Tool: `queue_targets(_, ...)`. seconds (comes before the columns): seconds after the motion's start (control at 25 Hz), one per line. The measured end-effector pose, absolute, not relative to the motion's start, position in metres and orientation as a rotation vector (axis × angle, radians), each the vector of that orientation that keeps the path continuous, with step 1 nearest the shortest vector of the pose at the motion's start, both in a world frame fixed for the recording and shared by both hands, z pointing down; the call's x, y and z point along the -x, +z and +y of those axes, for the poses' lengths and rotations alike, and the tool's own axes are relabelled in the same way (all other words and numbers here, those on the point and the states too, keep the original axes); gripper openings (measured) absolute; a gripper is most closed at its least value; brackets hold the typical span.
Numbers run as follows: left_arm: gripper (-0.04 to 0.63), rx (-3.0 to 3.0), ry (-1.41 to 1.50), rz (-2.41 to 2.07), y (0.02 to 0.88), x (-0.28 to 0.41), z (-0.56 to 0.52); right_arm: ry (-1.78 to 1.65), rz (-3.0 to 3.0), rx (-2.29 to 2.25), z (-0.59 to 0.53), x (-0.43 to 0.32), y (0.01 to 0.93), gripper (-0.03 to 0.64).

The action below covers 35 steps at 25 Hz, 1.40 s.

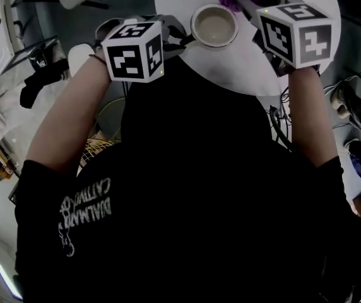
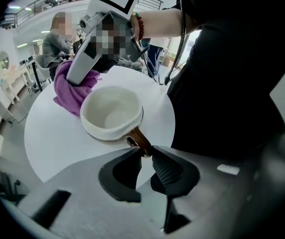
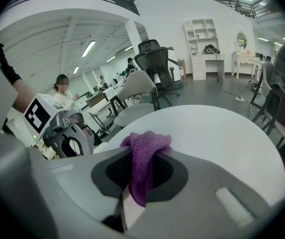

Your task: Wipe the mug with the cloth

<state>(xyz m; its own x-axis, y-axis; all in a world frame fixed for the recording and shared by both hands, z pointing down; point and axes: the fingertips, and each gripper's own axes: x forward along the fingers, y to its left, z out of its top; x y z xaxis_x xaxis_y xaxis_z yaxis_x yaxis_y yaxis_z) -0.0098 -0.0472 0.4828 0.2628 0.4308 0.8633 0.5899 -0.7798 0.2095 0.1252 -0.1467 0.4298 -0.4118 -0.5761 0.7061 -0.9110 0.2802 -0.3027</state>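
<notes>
**A thin pinch on the handle is the weak point**

The mug [image 2: 111, 112] sits over the near part of the round white table [image 2: 53, 143], close to the person. It is tipped so its mouth faces the left gripper view. Whether its base rests on the table I cannot tell.

It is held only by its handle [image 2: 137, 138], whose end is clamped between the tips of the left gripper [image 2: 146, 156]. That hold is narrow and well off the mug's centre. A firm push from the cloth [image 2: 71, 89] against the rim would likely swing the mug round the pinch or pull the handle out of it. If it slipped, the mug could knock the table or roll towards the near edge.

The right gripper [image 3: 143, 152] is clenched on a bunched fold of the cloth, with the rest hanging loose. Dragged hard across the rim, the cloth could pull free or catch.

The cloth lies just beside the mug's far rim; I cannot confirm that they touch.

The mug is wide and low, cream-white and glossy. Its bowl looks empty and has no stain I can make out. The handle is brown.
</notes>
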Motion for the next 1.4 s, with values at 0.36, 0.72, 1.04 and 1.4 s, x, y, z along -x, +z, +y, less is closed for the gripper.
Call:
queue_targets(0.36, 0.069, 2.417, -1.531, -0.936, 0.481, 0.011, -0.050, 0.919, -2.134, -1.177, -0.149, -0.076, 0.425, 0.048)
queue_targets(0.72, 0.067, 2.504, -1.497, -0.856, 0.482, 0.015, -0.051, 0.921, -2.129, -1.068, -0.149, -0.050, 0.430, 0.048)
queue_targets(1.04, 0.069, 2.617, -1.465, -0.760, 0.479, 0.019, -0.054, 0.895, -2.141, -0.976, -0.146, -0.020, 0.430, 0.048)
queue_targets(1.4, 0.066, 2.713, -1.431, -0.596, 0.476, 0.019, -0.058, 0.790, -2.118, -0.771, -0.125, 0.010, 0.427, 0.048)
